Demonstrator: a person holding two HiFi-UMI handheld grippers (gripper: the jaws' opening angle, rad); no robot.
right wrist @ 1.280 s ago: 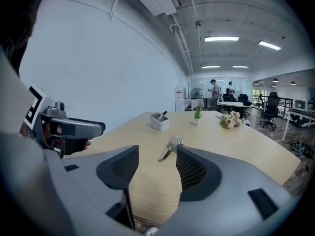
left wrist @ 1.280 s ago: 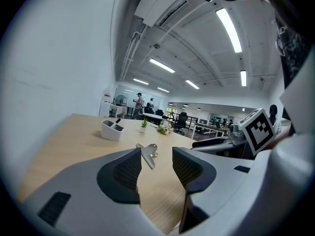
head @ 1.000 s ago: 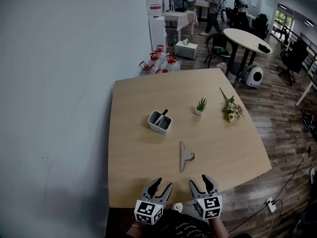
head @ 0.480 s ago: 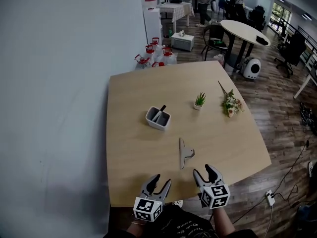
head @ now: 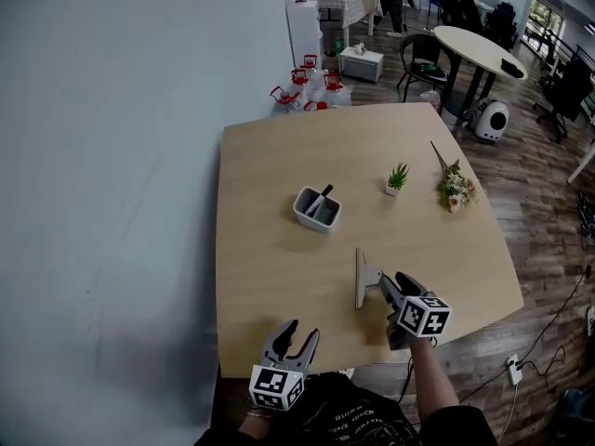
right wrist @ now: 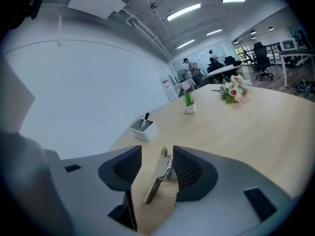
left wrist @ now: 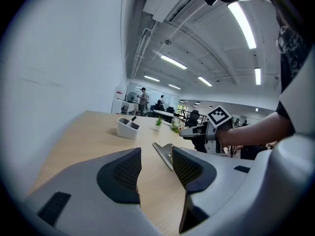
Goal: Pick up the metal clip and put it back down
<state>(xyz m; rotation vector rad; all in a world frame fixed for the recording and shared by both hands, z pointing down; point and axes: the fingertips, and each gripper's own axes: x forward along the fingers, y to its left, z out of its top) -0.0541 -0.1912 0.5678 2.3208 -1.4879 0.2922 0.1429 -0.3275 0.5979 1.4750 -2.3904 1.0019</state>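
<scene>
Metal clip point(head: 363, 280) pickup is at the grasp, I judge. Nearest me, my left gripper point(head: 302, 333) hangs over the near edge of the table point(head: 270, 156), its fingers spread with nothing between them, taking no part. A little further on, my right gripper point(head: 387, 307) reaches the clip, which lies on the wood toward the table's near side. In the right gripper view the clip sits between my pads point(right wrist: 189, 168), close against the right one, with a gap on the left. These jaws have just been closing but are not yet pinching. Next I should squeeze until both pads bear on the clip, then lift gently. Beyond, well apart, stand a white pen holder point(head: 317, 209), a small potted plant point(head: 398, 177) and a flower bunch point(head: 456, 190).
</scene>
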